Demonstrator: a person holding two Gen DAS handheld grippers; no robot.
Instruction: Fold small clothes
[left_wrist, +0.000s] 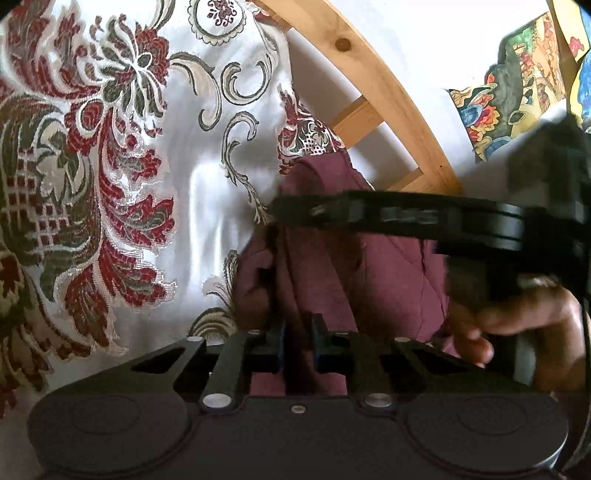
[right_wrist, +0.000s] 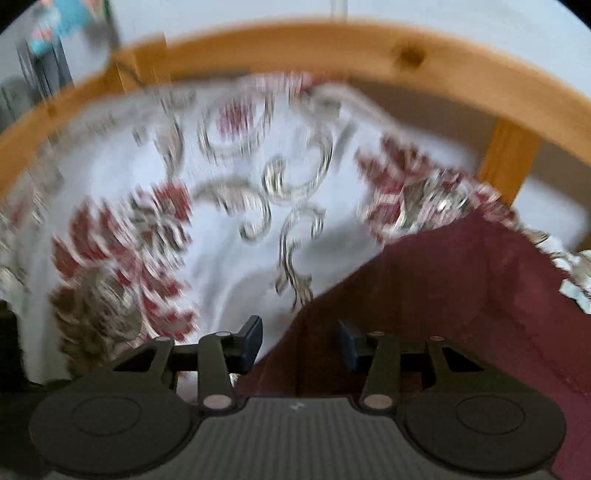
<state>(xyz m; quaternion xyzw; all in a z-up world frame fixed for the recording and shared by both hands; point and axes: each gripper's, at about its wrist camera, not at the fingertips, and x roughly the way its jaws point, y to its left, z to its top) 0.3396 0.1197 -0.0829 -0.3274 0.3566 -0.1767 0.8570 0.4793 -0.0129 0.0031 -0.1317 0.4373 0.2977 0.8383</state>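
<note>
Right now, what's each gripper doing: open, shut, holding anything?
Left gripper: shut on a fold of the maroon garment.
Right gripper: open, the garment's edge between the jaws, pads not pressing it.

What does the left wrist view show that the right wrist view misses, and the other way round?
Only the left wrist view: the left gripper shut on a fold of the maroon garment, the right gripper's body crossing in front, the hand holding it, and a colourful cushion.

Only the right wrist view: the right gripper, pads apart over the garment's edge, not pressing it.

Both: the garment, the floral bedspread and the wooden bed frame.
</note>
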